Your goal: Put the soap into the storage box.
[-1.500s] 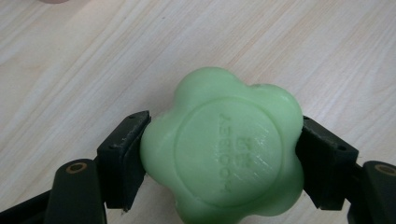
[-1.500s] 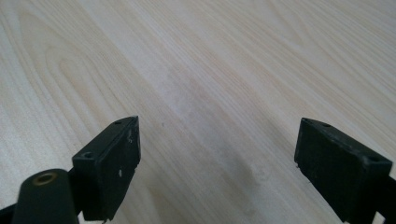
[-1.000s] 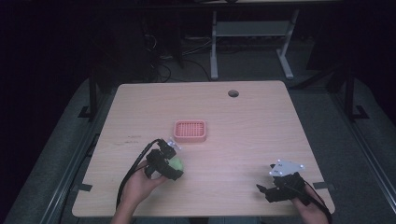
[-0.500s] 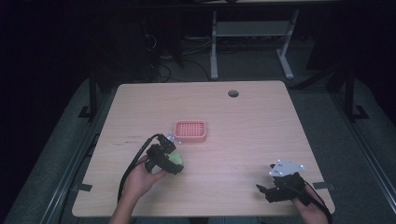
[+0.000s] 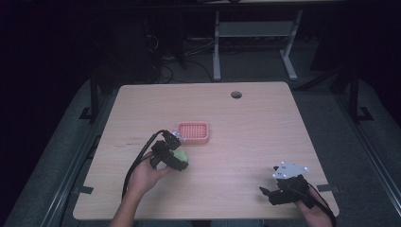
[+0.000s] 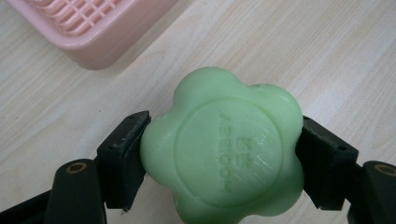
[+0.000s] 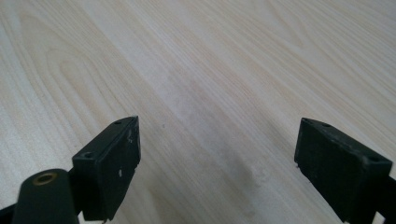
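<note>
- Since the earlier high view, the left gripper (image 5: 176, 150) has moved a little up the table with the green soap (image 6: 222, 148), closer to the pink soap dish (image 5: 193, 132); the right gripper (image 5: 269, 191) has stayed where it was near the table's front right corner
- The left gripper is pinching the soap: one black jaw presses each side of the flower-shaped bar, with the stamped flat face turned toward the gripper's camera
- The soap is held just above the wooden table (image 5: 255, 123), beside the near corner of the dish and not yet over it; in the left gripper view the dish (image 6: 93, 28) lies up and to the left of the bar
- The right gripper has its jaws spread wide with nothing between them, low over bare wood
- The bar looks solid and stiff, probably light, with a smooth waxy skin that could slip; its lobed edge gives the jaws hollows to seat in, so a hold across the sides at the bar's middle, as now, seems the surest
- Squeezing too hard may dent or mark it
- The dish has a slatted grid floor, so the bar should sit best laid flat
</note>
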Demonstrator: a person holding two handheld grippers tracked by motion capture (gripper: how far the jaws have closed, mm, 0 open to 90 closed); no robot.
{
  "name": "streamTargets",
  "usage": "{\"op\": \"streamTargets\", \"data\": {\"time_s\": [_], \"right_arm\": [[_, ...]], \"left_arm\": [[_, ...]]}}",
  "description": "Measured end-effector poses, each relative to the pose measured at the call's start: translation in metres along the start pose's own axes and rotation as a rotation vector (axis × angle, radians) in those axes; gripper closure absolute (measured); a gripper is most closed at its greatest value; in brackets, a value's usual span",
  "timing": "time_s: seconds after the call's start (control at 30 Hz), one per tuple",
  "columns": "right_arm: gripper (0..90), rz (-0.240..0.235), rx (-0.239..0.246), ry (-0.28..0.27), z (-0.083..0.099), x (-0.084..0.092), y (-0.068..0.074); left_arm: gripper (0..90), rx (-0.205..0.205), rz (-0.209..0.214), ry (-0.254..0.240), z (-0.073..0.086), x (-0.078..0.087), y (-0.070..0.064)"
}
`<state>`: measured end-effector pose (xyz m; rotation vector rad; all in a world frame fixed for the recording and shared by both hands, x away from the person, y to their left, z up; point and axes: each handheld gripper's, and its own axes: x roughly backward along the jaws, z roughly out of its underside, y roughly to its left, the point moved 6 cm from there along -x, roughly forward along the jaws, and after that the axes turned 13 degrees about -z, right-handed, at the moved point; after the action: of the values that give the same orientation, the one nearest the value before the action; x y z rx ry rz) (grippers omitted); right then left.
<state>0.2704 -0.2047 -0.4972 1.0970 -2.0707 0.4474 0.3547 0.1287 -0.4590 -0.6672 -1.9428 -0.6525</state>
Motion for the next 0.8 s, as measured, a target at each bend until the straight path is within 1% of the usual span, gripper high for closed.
{"op": "streamTargets", "data": {"time_s": [0.03,0.13,0.17,0.23,0.27,0.3,0.33,0.37,0.57,0.73,0.8], "right_arm": [[13.9,-0.001,-0.002,-0.001,0.0,0.0,0.0],[13.9,-0.001,0.001,0.0,0.0,0.0,0.0],[13.8,-0.001,-0.001,0.003,0.0,0.0,0.0],[13.8,0.0,-0.001,-0.002,0.0,0.0,0.0],[13.9,-0.001,-0.005,-0.003,0.0,0.0,0.0],[13.9,0.0,-0.006,-0.003,0.0,0.0,0.0],[13.9,-0.001,-0.005,-0.003,0.0,0.0,0.0],[13.9,0.0,-0.005,-0.004,0.0,0.0,0.0],[13.8,-0.003,-0.005,-0.007,0.0,0.0,0.0],[13.8,-0.002,-0.005,-0.008,0.0,0.001,0.0],[13.9,-0.004,-0.005,-0.01,0.0,0.001,0.0]], "left_arm": [[26.3,0.005,-0.002,-0.003,-0.002,0.0,0.0],[26.3,-0.002,-0.002,-0.01,-0.008,0.001,0.003],[26.3,0.006,0.005,-0.007,-0.009,0.001,0.003],[26.3,-0.001,0.003,-0.009,-0.013,0.001,0.005],[26.3,0.004,0.002,-0.008,-0.015,0.0,0.006],[26.3,-0.002,0.0,-0.008,-0.017,0.0,0.007],[26.3,-0.001,0.002,-0.001,-0.019,0.0,0.007],[26.3,0.002,0.003,-0.004,-0.022,0.0,0.007],[26.3,-0.016,-0.004,0.006,-0.031,-0.003,0.011],[26.3,0.0,0.0,0.011,-0.037,-0.006,0.014],[26.3,-0.003,0.0,0.007,-0.04,-0.007,0.016]]}}
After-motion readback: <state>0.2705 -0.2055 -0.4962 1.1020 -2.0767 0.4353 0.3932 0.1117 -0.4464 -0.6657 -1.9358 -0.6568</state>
